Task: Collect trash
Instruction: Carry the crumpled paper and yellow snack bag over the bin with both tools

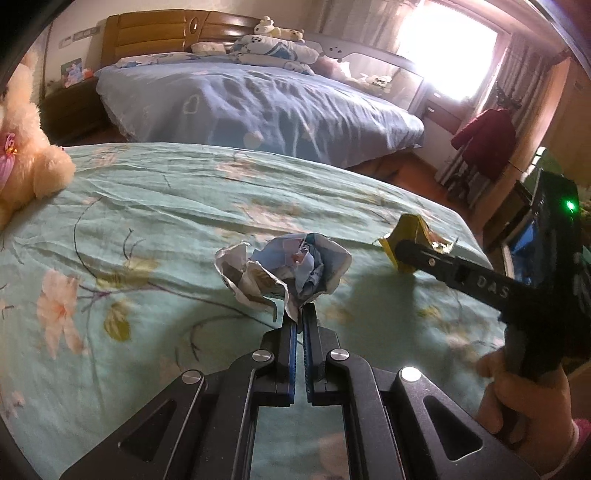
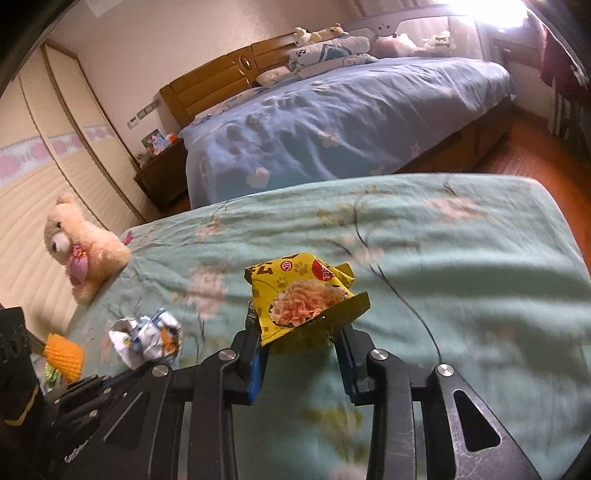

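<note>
Near bed (image 1: 192, 206): covered by a pale mint-green cotton sheet printed with pink blossoms, olive leaves and thin dark branches; cloth lightly creased, its far edge dropping to a reddish-brown wooden floor (image 2: 532, 144).

On the sheet, at the left corner: a cream plush teddy bear (image 2: 88, 251) sitting upright, with a pink bow at its chest.

At the same side of the sheet, low in the right wrist view: a small orange ribbed object (image 2: 64, 354); whether it rests on the bed or just off its edge cannot be told.

Across the strip of floor: a second bed (image 1: 258, 107) under a blue quilt with white heart shapes, with pillows and soft toys (image 1: 273, 29) at its wooden headboard.
</note>
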`<state>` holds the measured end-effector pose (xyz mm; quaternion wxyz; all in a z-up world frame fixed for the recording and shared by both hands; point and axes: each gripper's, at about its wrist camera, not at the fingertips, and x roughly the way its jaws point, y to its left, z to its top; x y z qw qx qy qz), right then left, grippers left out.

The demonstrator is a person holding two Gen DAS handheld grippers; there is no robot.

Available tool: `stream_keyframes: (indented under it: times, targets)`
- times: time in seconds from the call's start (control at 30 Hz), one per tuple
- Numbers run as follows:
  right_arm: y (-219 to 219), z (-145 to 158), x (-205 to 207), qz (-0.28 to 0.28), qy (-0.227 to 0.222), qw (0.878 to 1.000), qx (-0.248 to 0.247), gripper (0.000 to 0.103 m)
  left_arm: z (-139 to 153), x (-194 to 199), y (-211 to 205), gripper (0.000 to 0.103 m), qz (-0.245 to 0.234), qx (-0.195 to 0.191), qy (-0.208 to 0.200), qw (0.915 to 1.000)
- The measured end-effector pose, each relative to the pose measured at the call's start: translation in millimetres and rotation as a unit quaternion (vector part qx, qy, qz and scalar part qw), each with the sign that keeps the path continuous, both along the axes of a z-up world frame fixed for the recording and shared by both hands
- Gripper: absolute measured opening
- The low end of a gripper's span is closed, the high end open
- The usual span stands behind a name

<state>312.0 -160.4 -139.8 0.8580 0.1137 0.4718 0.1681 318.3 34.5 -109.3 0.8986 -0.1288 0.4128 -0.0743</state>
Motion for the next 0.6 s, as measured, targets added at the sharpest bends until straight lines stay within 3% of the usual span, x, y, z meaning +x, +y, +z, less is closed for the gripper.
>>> stream_keyframes:
  times: [0.6]
  targets:
    - [-76, 30, -101, -0.056, -0.019, 0.998, 0.023, 0.033, 21, -53, -81, 0.001, -0.085, 0.002, -0.019, 0.9962]
